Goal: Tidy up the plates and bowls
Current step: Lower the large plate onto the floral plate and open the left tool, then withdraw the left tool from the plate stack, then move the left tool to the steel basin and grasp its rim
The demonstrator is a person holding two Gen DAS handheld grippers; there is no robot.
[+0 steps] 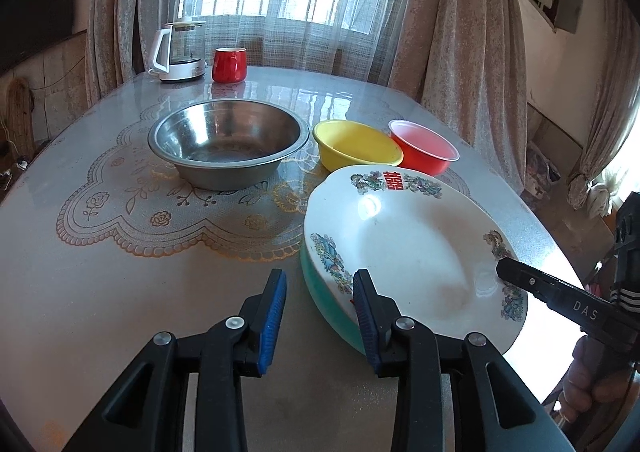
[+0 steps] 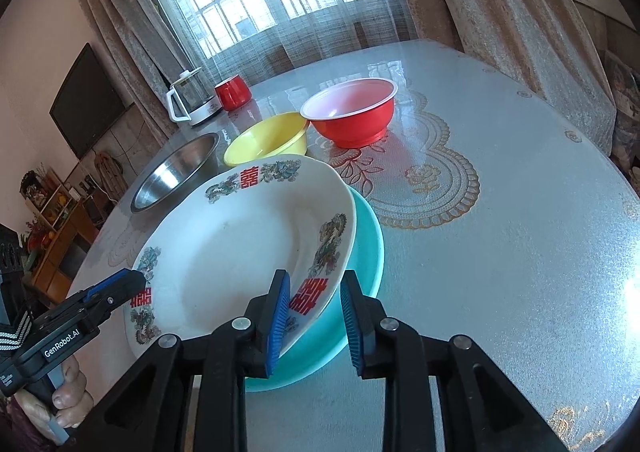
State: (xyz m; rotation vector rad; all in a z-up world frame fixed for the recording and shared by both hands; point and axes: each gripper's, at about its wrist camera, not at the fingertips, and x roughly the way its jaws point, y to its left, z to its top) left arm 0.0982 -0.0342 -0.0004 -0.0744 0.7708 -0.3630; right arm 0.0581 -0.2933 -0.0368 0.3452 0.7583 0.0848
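The white plate (image 2: 240,248) with its red and green rim pattern lies tilted on top of the teal plate (image 2: 366,252), overhanging it towards nine o'clock rather than sitting square. To my eye that is a stack half made: the upper plate has been set on the lower one but not yet centred.

The right tool (image 2: 314,316) straddles the near rims of both plates at about six o'clock. Its blue pads stand apart; the rims lie in the gap, but I cannot tell whether the left pad rests on the white rim, and nothing looks clamped. The left tool (image 1: 320,316) sits just off the plates' nine o'clock edge, jaws also apart with bare counter (image 1: 120,292) between them; its right pad seems close to the teal rim, perhaps there to steady or nudge the stack.

Beyond the plates, at about twelve o'clock, the yellow bowl (image 1: 356,147) and the red bowl (image 1: 426,147) stand side by side, nearly touching. The steel bowl (image 1: 228,147) sits at about eleven o'clock, apart from them. Being the widest, it looks the likely base for nesting the other two.
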